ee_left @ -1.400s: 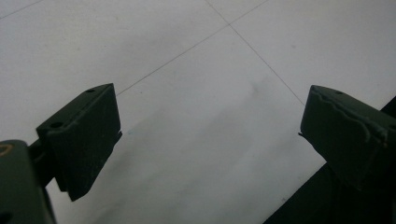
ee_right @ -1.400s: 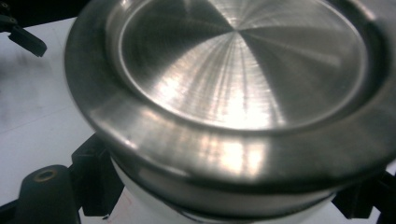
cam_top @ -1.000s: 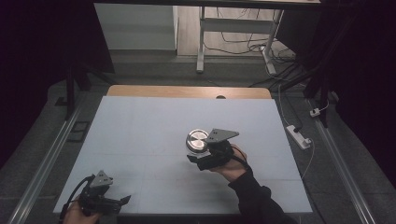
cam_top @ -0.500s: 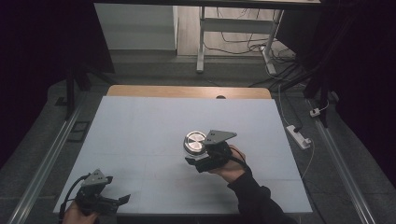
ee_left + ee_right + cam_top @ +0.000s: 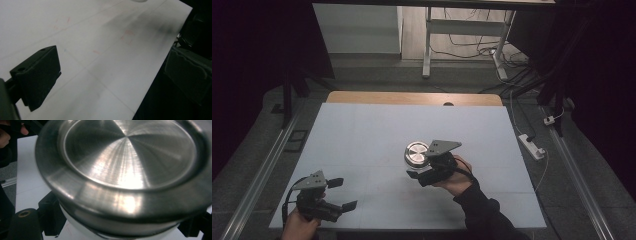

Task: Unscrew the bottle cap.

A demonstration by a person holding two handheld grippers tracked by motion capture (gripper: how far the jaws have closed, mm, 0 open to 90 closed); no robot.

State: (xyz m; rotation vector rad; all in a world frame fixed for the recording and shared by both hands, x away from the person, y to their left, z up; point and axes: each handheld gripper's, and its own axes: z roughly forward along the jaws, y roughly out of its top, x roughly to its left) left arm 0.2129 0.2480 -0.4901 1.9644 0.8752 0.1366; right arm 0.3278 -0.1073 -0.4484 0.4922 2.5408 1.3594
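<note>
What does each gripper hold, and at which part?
The right gripper holds the metal container by its lower sides. The left gripper is open and holds nothing.

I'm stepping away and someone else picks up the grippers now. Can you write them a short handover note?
Right gripper: shut on the round steel container, held near the middle of the white table. Its metal lid is on.
Left gripper: jaws have just been opening and now stand wide, nothing between them, at the table's near left corner.
Done: the container is gripped by the right gripper.
Left: the left gripper has not reached the container yet; probably it comes over to work the lid.
</note>
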